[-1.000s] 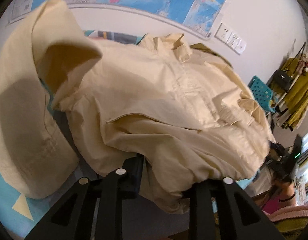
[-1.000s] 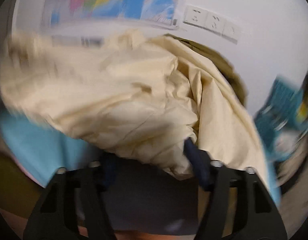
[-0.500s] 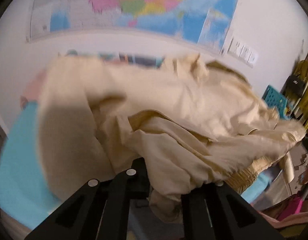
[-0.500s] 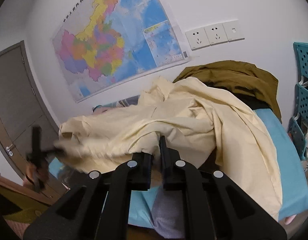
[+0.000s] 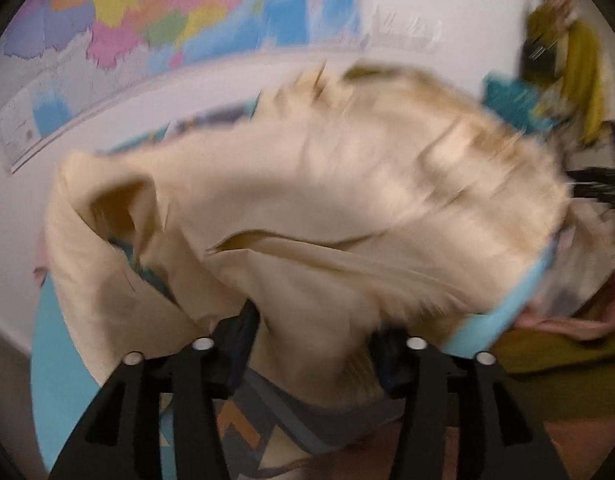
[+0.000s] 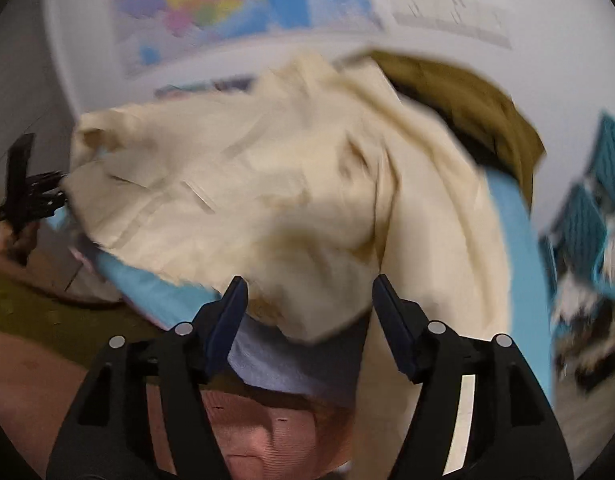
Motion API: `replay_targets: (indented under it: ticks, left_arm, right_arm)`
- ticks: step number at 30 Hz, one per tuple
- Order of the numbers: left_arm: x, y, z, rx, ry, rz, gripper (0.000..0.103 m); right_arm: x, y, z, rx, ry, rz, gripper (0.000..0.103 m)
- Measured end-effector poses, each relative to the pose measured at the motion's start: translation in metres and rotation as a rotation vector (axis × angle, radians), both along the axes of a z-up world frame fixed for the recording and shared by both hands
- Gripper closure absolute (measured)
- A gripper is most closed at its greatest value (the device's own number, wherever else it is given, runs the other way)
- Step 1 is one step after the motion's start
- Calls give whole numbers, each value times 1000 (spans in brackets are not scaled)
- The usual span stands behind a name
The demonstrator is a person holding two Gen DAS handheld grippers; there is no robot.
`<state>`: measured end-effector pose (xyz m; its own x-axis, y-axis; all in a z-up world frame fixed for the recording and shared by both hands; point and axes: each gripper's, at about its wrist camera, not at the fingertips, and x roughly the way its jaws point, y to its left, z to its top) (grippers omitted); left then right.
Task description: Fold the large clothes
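Note:
A large cream shirt [image 5: 327, 200] lies rumpled across the blue bed [image 5: 503, 312], blurred by motion. My left gripper [image 5: 313, 336] sits at the shirt's near edge. Its jaws are opening, and a fold of cream cloth hangs loose between them and hides the fingertips. In the right wrist view the shirt [image 6: 267, 184] spreads up to the wall. My right gripper [image 6: 309, 296] is also opening, the shirt's hem drooping between the spread blue pads [image 6: 231, 312] without being pinched. The left gripper [image 6: 29, 196] shows at the shirt's far left corner, the right gripper [image 5: 595, 186] at its right edge.
A coloured map [image 6: 227, 4] and wall sockets [image 6: 447, 20] hang behind the bed. An olive-brown garment [image 6: 479, 108] lies at the back right. Teal crates [image 6: 595, 200] stand to the right, with yellow clothes [image 5: 583, 68] hanging nearby. A patterned cloth [image 5: 267, 432] lies under the left gripper.
Half a second ago both grippers were shut on the shirt's near edge. Now both stand spread with the cloth loose between them, and the left view has tilted.

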<state>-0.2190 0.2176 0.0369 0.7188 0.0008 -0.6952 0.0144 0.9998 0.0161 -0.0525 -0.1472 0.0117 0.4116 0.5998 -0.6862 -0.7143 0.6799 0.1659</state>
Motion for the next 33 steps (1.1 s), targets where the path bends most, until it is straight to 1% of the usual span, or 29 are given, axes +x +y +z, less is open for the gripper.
replay_targets:
  ticks: [1, 2, 3, 5, 6, 7, 8, 9, 10, 11, 13, 15, 16, 17, 18, 19, 20, 21, 22, 23, 24, 25, 26, 27, 29, 31, 33]
  left_arm:
    - [-9, -1, 8, 4, -46, -18, 43]
    - [-18, -3, 18, 15, -102, -30, 35]
    - [-24, -2, 26, 9, -150, -43, 31]
    - [-30, 3, 43, -26, -251, -61, 25]
    - [-24, 2, 47, -26, -267, -55, 23]
    - [-14, -1, 47, -13, -254, -53, 21]
    - [-4, -7, 45, 11, -236, -48, 21]
    - [11, -13, 40, 42, -209, -40, 21]
    - [23, -20, 34, 57, -186, -39, 21]
    - [36, -22, 29, 59, -159, -44, 21]
    - [58, -20, 17, 54, -103, -44, 21]
    - [78, -21, 7, 54, -58, -37, 21]
    - [88, -22, 2, 57, -40, -33, 22]
    - [98, -20, 0, 56, -26, -26, 22]
    - [107, -18, -1, 51, -15, -20, 22]
    - [115, -16, -1, 53, -13, -13, 22]
    - [120, -15, -1, 61, -13, -7, 22]
    - [129, -13, -2, 70, -8, 1, 22]
    - [136, -11, -2, 75, 0, 12, 22]
    - [144, -6, -3, 81, 6, 29, 22]
    - [152, -2, -3, 83, 11, 42, 22]
    - [158, 1, -4, 88, 15, 50, 22]
    - [165, 6, -4, 96, 17, 63, 22]
    - [172, 10, -5, 105, 22, 78, 22]
    - [189, 20, -10, 111, 41, 114, 22]
    - [200, 29, -18, 129, 50, 141, 22]
    - [209, 39, -28, 115, 72, 166, 22]
  right_arm:
    - [5, -5, 12, 42, -21, 12, 34]
    - [10, -9, 17, 68, -32, 3, 33]
    - [23, -9, 26, 94, -40, -21, 33]
    - [47, 3, 30, 73, -92, -78, 32]
    - [59, 9, 29, 62, -98, -87, 32]
    - [78, 22, 26, 35, -118, -114, 35]
    - [94, 33, 21, 4, -132, -151, 34]
    - [111, 45, 14, -24, -128, -157, 34]
    - [125, 54, 7, -39, -118, -152, 36]
    - [138, 61, 1, -59, -116, -155, 37]
    - [160, 84, -13, -167, -157, -160, 38]
    - [175, 96, -21, -224, -177, -141, 46]
    - [185, 101, -25, -235, -156, -134, 53]
    - [193, 102, -27, -240, -143, -124, 59]
    - [200, 105, -28, -260, -153, -116, 63]
    - [206, 108, -29, -284, -160, -107, 88]
    - [210, 109, -27, -297, -160, -102, 102]
    - [216, 105, -22, -300, -172, -119, 102]
    - [221, 100, -12, -280, -184, -140, 103]
    - [227, 95, -2, -239, -193, -161, 103]
    - [234, 81, 15, -156, -180, -180, 103]
    - [239, 75, 22, -110, -163, -187, 103]
    - [243, 71, 30, -97, -181, -204, 103]
    - [246, 72, 31, -109, -206, -219, 103]
    - [258, 75, 25, -122, -201, -251, 103]
    - [277, 71, 10, -91, -145, -297, 103]
    - [292, 74, -9, -128, -117, -325, 103]
